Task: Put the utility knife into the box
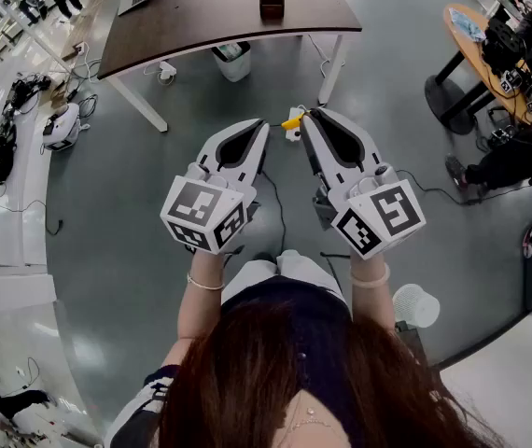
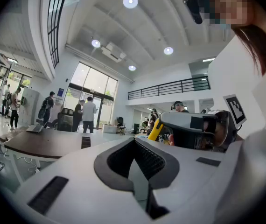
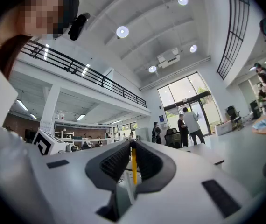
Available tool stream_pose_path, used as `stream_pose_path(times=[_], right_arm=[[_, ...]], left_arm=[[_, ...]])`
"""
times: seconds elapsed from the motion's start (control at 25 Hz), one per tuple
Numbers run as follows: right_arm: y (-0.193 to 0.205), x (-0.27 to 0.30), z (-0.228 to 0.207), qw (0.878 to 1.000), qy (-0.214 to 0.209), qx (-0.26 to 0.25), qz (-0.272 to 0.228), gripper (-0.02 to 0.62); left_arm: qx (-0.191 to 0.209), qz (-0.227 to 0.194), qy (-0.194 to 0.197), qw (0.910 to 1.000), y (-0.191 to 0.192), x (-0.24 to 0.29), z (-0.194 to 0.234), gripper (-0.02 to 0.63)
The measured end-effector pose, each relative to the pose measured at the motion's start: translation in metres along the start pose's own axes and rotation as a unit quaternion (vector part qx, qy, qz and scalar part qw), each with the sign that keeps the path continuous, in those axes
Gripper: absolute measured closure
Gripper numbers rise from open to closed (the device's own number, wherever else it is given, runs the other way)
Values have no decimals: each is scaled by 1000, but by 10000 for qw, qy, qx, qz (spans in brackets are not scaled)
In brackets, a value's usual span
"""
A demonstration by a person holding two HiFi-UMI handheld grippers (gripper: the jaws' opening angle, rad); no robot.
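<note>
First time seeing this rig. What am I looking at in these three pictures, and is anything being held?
There is no robot: a person holds a white two-jaw gripper in each hand. The head view looks down from a camera on the person's head; the other two come from cameras riding on each gripper, looking along its jaws. The right gripper is shut on a yellow utility knife, a yellow strip between its jaws in its own view. The left gripper is shut and empty. Ahead stands a brown table with a small dark box on it.
</note>
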State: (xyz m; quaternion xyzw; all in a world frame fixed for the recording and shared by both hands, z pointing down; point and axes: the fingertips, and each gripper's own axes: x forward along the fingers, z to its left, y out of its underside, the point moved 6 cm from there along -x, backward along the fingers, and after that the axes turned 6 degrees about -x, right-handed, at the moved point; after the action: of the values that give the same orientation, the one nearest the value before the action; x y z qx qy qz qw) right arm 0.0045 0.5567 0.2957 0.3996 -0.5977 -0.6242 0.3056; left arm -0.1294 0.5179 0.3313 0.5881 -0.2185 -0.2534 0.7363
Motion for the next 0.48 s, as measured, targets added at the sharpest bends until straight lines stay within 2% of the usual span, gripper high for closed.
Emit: stream_pose_path(times=[0.32,0.48], right_arm=[[-6,7,-2,10000,4,76,28,546],[3,6,-4,9998,-8,209,-79,546]], left_arm=[[-19,23,95,10000,-8,4,2,614],[-17,38,107,9999,2,5,4,614]])
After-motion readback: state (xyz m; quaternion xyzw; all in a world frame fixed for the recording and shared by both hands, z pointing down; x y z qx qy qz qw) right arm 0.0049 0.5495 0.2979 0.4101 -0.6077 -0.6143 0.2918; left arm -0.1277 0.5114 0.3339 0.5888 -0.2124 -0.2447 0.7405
